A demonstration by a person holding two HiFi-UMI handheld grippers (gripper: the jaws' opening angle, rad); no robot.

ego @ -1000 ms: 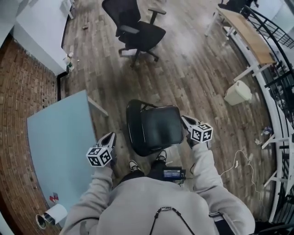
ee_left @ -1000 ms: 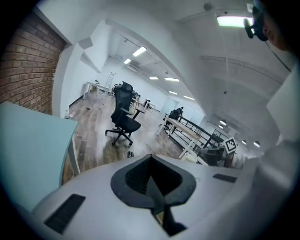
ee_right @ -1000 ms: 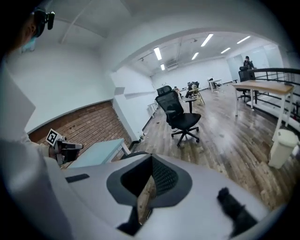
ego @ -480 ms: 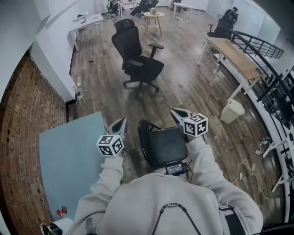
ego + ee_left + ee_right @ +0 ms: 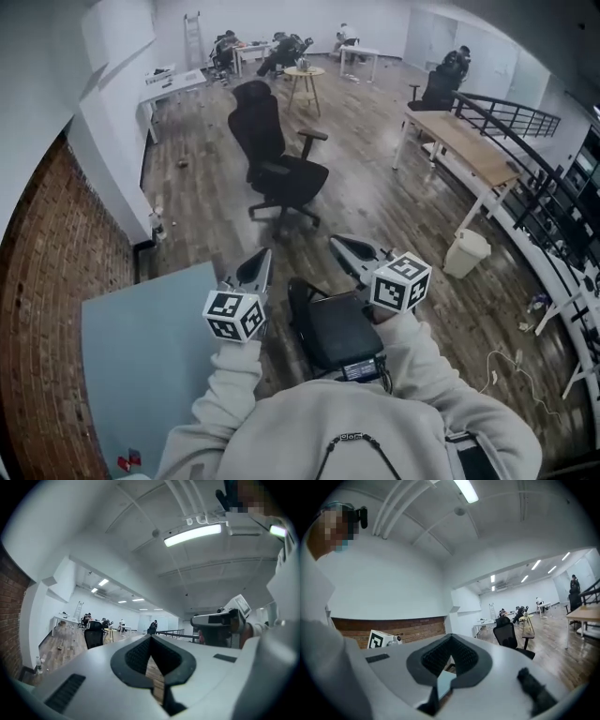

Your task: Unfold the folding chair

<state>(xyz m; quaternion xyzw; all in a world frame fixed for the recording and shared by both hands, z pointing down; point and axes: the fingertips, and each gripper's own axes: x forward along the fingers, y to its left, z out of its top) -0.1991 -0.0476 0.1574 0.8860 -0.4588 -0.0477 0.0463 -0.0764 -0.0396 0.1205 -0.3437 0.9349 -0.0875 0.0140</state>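
The black folding chair stands on the wood floor just in front of the person, its padded seat facing up and its near edge hidden by the person's chest. My left gripper hangs in the air to the chair's left, shut and empty. To the right, my right gripper is held up above the chair's far edge, likewise shut with nothing in it. Neither touches the chair. Both point level across the room: the left gripper view and the right gripper view show closed jaws against the far office.
A black office chair stands a little beyond the folding chair. A light blue table lies at the left beside a brick wall. At the right are a wooden desk, a white bin and a railing.
Both grippers have risen from beside the chair's seat to well above it, still shut. The head view has tilted up, so the folding chair sits lower in the picture.
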